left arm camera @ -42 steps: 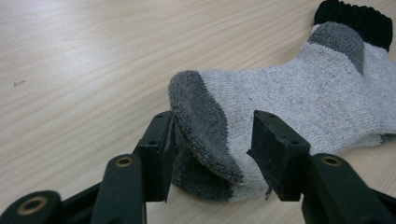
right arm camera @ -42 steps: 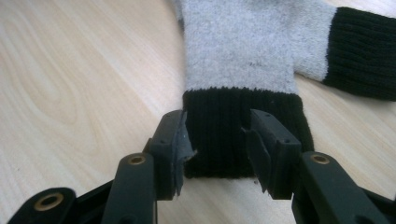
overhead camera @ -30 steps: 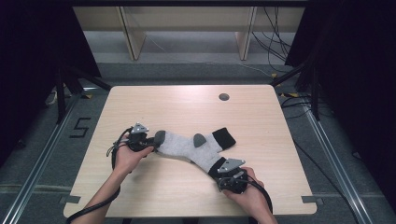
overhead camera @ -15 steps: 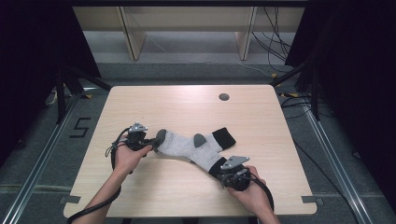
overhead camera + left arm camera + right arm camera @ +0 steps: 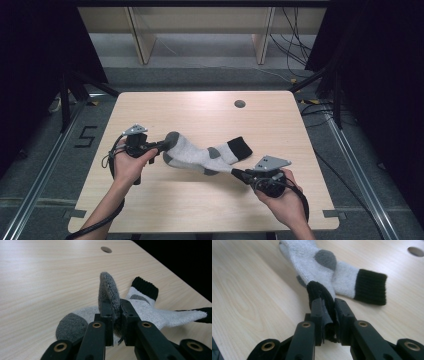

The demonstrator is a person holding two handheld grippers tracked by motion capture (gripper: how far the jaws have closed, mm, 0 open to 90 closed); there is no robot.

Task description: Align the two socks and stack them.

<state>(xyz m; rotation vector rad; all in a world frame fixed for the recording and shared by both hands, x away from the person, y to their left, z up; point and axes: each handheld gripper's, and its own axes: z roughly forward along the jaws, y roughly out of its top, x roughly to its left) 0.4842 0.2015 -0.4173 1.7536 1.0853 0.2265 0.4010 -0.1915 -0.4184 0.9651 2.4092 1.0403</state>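
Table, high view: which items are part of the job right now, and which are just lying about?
In the job:
- upper sock, grey toe pinched by left gripper, black cuff pinched by right gripper
- second sock, lying partly under it on the table

Lying about:
- round hole in the table, a fixture
- shelving beyond the far edge
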